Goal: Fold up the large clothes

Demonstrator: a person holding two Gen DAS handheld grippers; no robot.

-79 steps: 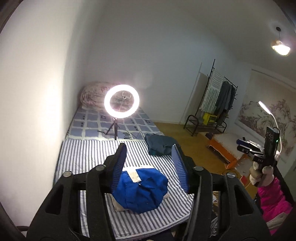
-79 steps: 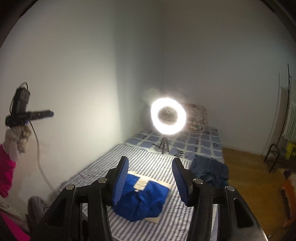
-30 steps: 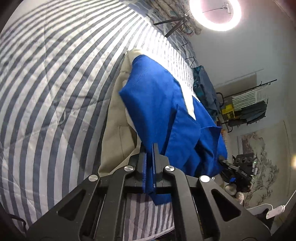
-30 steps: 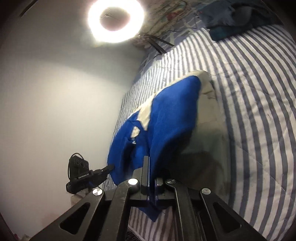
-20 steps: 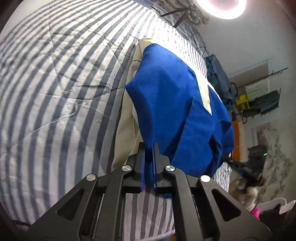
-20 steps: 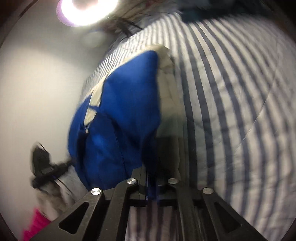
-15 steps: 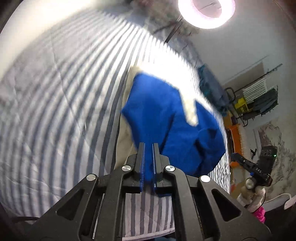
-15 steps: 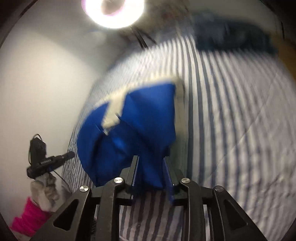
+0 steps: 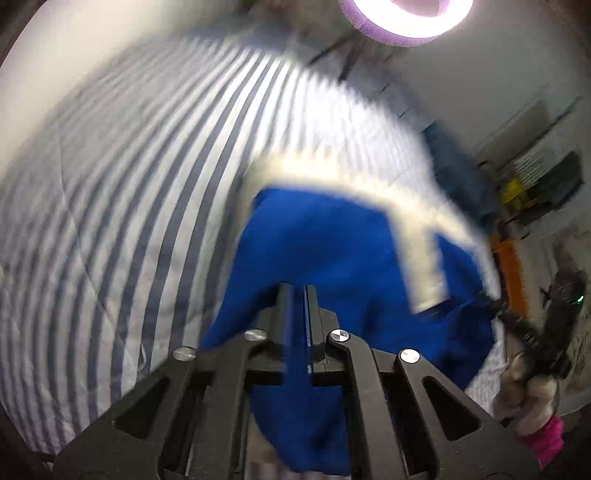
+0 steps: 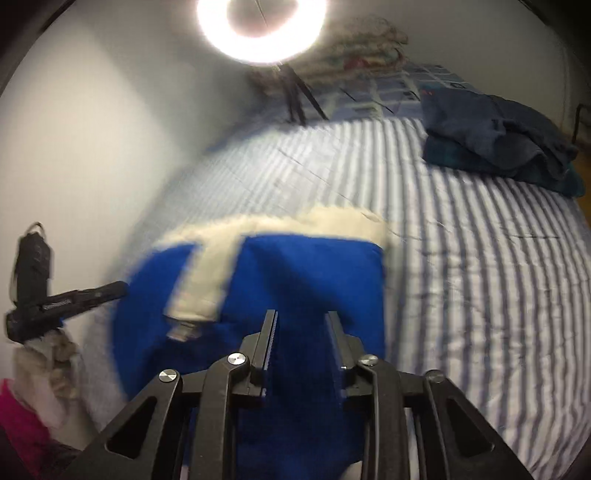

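A blue garment (image 9: 332, 251) with a cream panel (image 9: 417, 258) lies bunched on the striped bed cover (image 9: 129, 184). My left gripper (image 9: 297, 291) is shut on the garment's near edge, and blue cloth hangs below the fingers. In the right wrist view the same blue garment (image 10: 314, 273) fills the space under my right gripper (image 10: 301, 317). Its jaws stand apart and are closing, with blue cloth between them and the pads not pressing on it. Each view shows the other gripper at its edge, held by a gloved hand (image 9: 532, 391). Both views are blurred.
A lit ring light (image 10: 258, 26) on a tripod stands at the far end of the bed. A pile of dark blue clothes (image 10: 498, 136) lies at the back right of the cover. A clothes rack (image 9: 543, 181) stands across the room. A pink sleeve (image 10: 18, 424) shows low on the left.
Both grippers went from open above the bed to shut on the blue garment's near edge. Since then the right jaws have parted, and both hands have swung with the cloth.
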